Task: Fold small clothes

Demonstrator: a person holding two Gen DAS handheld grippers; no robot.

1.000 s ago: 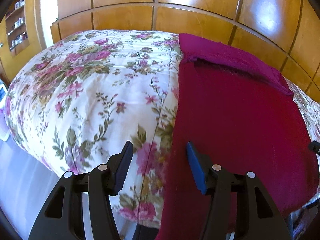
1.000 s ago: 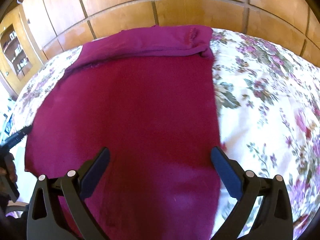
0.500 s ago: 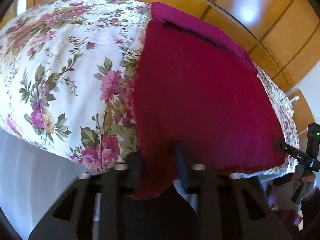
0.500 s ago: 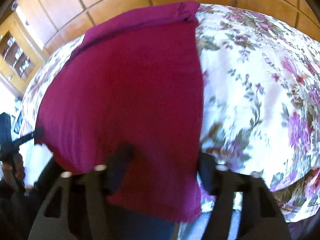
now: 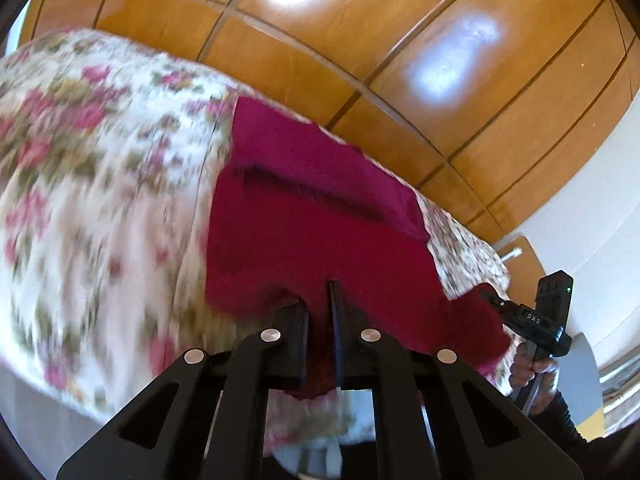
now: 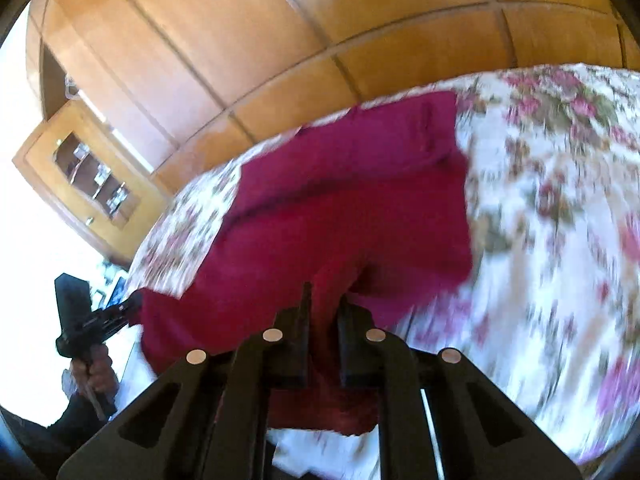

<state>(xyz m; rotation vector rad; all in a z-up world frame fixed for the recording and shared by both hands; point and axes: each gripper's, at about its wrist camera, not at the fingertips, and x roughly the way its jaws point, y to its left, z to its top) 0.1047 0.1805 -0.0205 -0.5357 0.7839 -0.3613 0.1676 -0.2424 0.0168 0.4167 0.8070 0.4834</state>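
Observation:
A magenta garment (image 5: 320,232) lies on a floral bedspread (image 5: 100,200), its far end folded over as a band. My left gripper (image 5: 319,300) is shut on the garment's near left corner, which is lifted off the bed. In the right wrist view the same garment (image 6: 340,208) shows, and my right gripper (image 6: 323,304) is shut on its near right corner, also lifted. Cloth hangs down between each pair of fingers. Each view shows the other gripper at the garment's opposite corner: the right gripper (image 5: 536,320), the left gripper (image 6: 92,320).
Wooden wardrobe panels (image 5: 360,40) stand behind the bed. A glass-fronted wooden cabinet (image 6: 92,180) stands at the far left in the right wrist view. The bedspread (image 6: 560,220) extends to both sides of the garment. A white wall (image 5: 592,220) is at the right.
Both grippers went from open above the near hem to shut on its two corners. They have lifted the hem off the bed edge and carried it toward the far end.

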